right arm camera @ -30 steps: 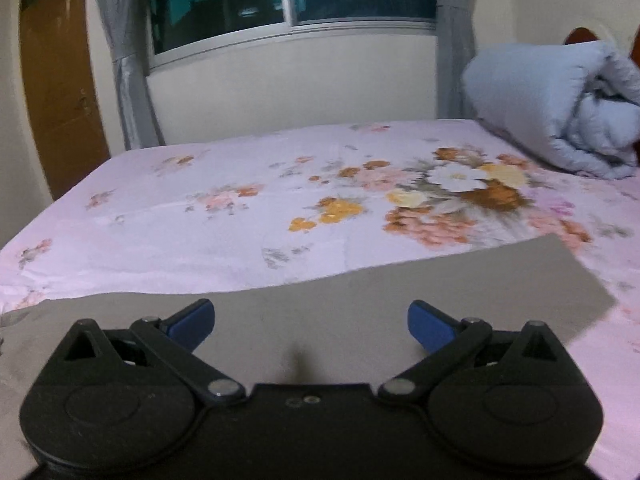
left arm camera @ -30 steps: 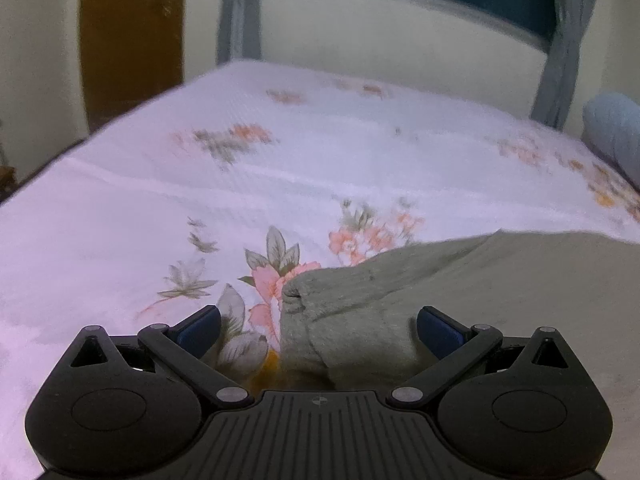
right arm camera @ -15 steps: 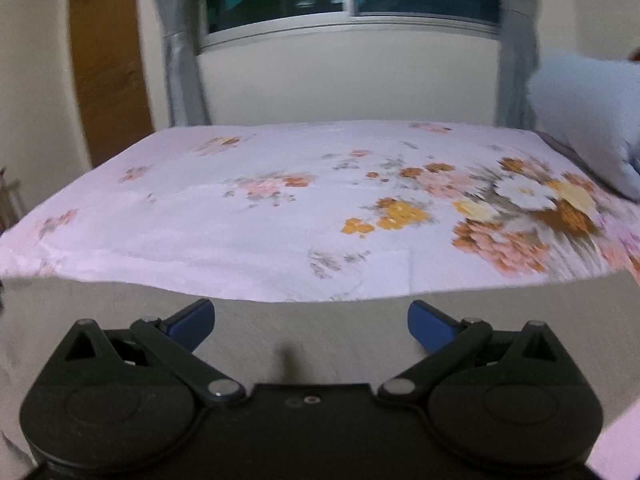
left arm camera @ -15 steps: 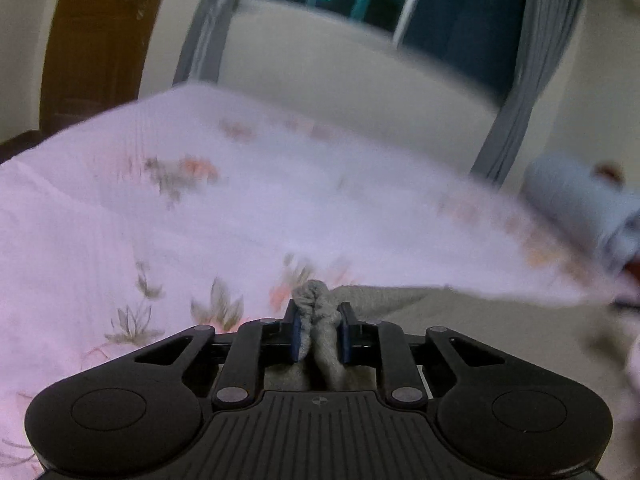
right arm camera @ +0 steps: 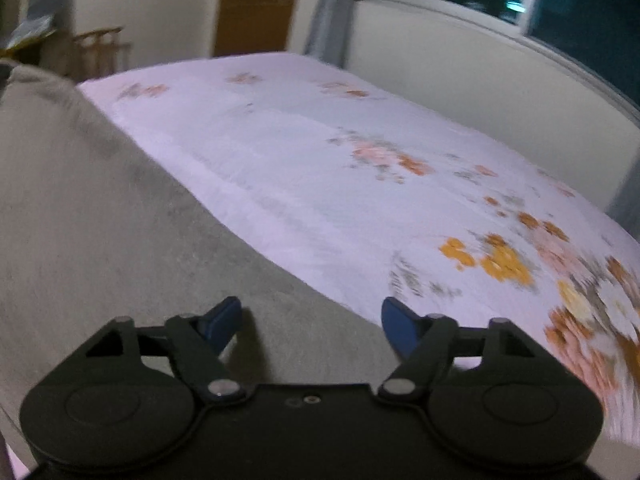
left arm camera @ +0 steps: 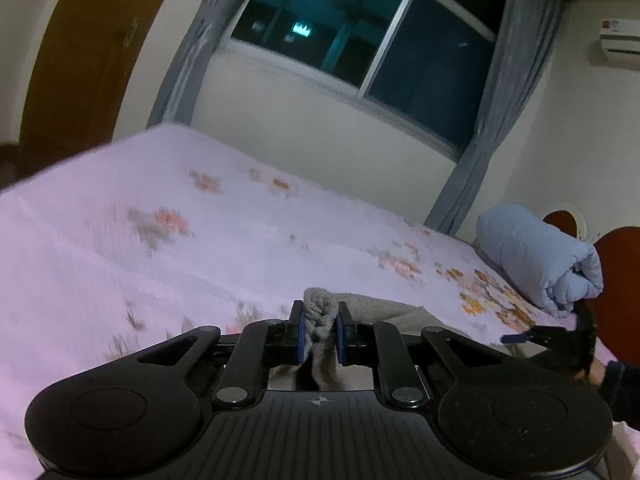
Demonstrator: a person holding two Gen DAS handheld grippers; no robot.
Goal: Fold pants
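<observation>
lifted since before, pants [left arm camera: 318,314] bunch ahead of rolled blue duvet [left arm camera: 536,256].

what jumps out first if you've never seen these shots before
The left tongs at the bottom of their view, clamped on a bunched grey wad of the pants. Behind lies a pink flowered bed with a rolled blue quilt at its right end. The right tongs are closing over flat grey cloth.

The pants [left arm camera: 318,312] are a matt grey knit, kinda fuzzy. Bedsheet [left arm camera: 160,248] looks like smooth floral cotton. The hand-held gripper [left arm camera: 319,334] is matt black plastic.
</observation>
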